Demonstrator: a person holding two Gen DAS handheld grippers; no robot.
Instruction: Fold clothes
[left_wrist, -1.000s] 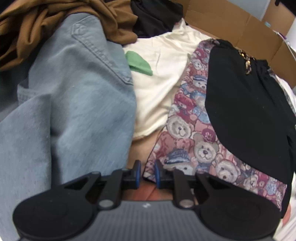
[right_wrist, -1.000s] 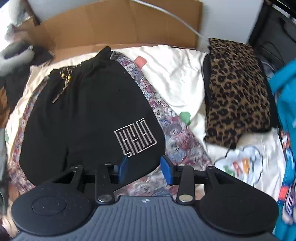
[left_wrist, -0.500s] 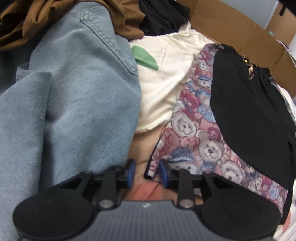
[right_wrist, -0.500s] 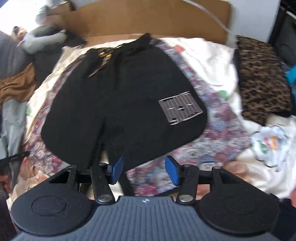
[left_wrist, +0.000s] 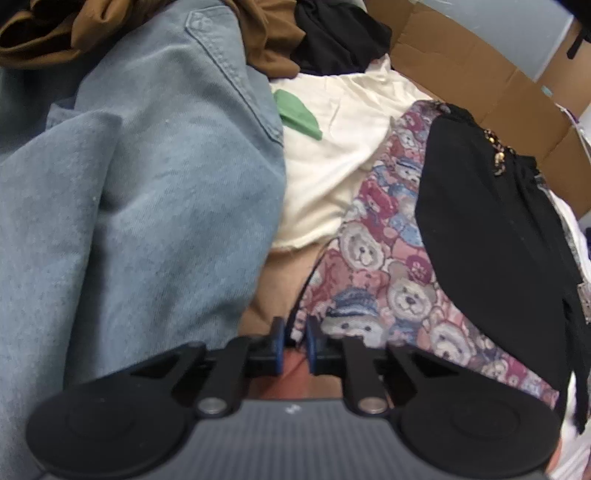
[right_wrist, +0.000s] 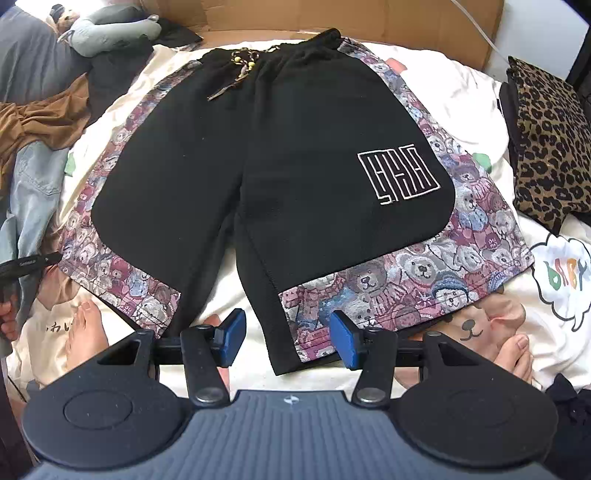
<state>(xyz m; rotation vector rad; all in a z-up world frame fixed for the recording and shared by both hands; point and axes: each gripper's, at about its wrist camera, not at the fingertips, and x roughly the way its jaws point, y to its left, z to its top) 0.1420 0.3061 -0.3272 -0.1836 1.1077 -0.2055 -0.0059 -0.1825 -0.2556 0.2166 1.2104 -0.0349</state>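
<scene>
While my left tongs (left_wrist: 294, 341) point steeply down in the left wrist view, their blue pads (left_wrist: 277, 345) are closing, with a narrow gap left between them; the bottom corner hem of the black shorts with teddy-bear print side panels (left_wrist: 480, 236) lies at that gap, but I cannot tell whether the pads already pinch it. To the left of the shorts lies a heap of light blue denim (left_wrist: 140, 199), with crumpled brown fabric (left_wrist: 266, 40) behind it. A cream sheet with a green patch (left_wrist: 332, 162) shows between denim and shorts, and flattened brown cardboard (left_wrist: 480, 70) stands along the far edge. In the right wrist view, my right tongs (right_wrist: 288, 338) stand open, their blue pads (right_wrist: 232, 338) well apart and pressing on nothing; the inner hem of one shorts leg lies between and just beyond them. The shorts are spread flat on a cream sheet (right_wrist: 443, 85), waistband away from me, a white line emblem (right_wrist: 399, 173) on the leg at right. A leopard-print folded cloth (right_wrist: 546, 147) lies at the right edge. Two bare feet (right_wrist: 85, 332) rest on the sheet, one on either side of my tongs.
</scene>
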